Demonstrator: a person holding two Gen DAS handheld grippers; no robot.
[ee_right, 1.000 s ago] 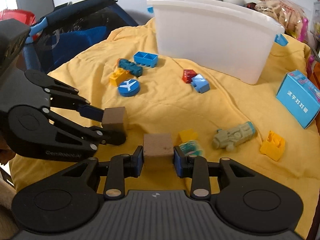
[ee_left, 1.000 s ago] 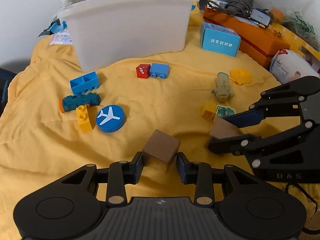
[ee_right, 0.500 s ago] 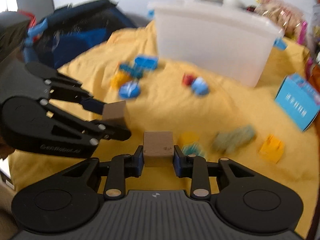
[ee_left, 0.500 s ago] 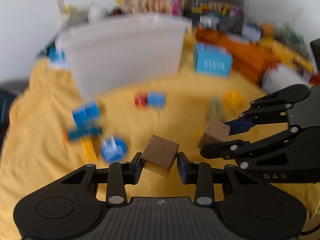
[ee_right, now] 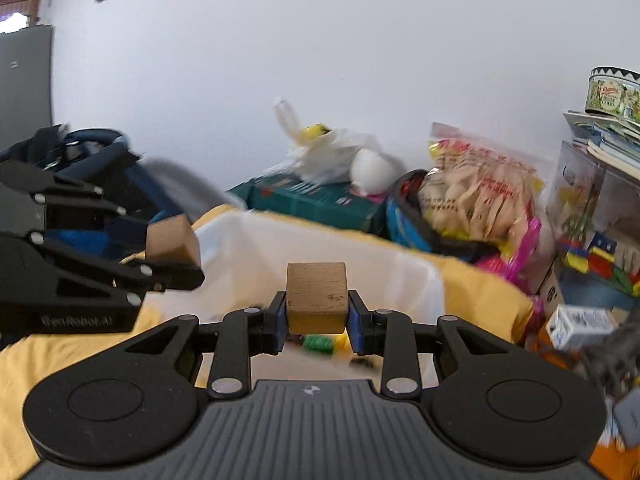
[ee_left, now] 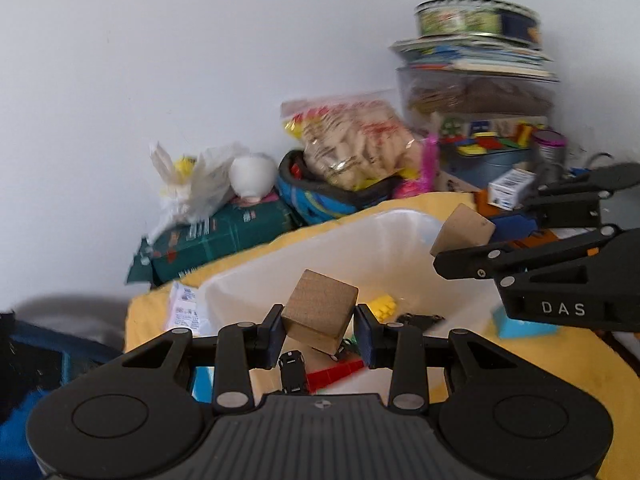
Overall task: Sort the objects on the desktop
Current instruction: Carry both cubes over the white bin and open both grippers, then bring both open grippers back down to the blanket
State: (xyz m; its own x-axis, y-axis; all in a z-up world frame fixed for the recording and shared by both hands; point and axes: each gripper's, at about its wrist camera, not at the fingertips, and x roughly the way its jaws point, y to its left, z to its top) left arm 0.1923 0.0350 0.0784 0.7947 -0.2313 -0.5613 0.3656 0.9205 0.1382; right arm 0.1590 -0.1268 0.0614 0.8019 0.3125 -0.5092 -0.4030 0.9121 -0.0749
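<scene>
**Two cubes, two grippers, one bin**

Left gripper (ee_left: 318,326): clamped on one tilted wooden cube (ee_left: 320,316). Right gripper (ee_right: 317,314): clamped on the second cube (ee_right: 317,297). Both cubes held above the white bin (ee_left: 256,280), beneath and ahead of the fingers.

Left tongs (ee_left: 320,330) and right tongs (ee_right: 317,316) both clamped, raised side by side.

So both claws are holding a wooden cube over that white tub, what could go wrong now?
The left claw grips its wooden cube tilted, partly on edges, so it might slip out early. The right claw and its cube hang close beside the left one, so the two could bump. Dropped cubes would land on small toys already in the white tub and could bounce out.
</scene>
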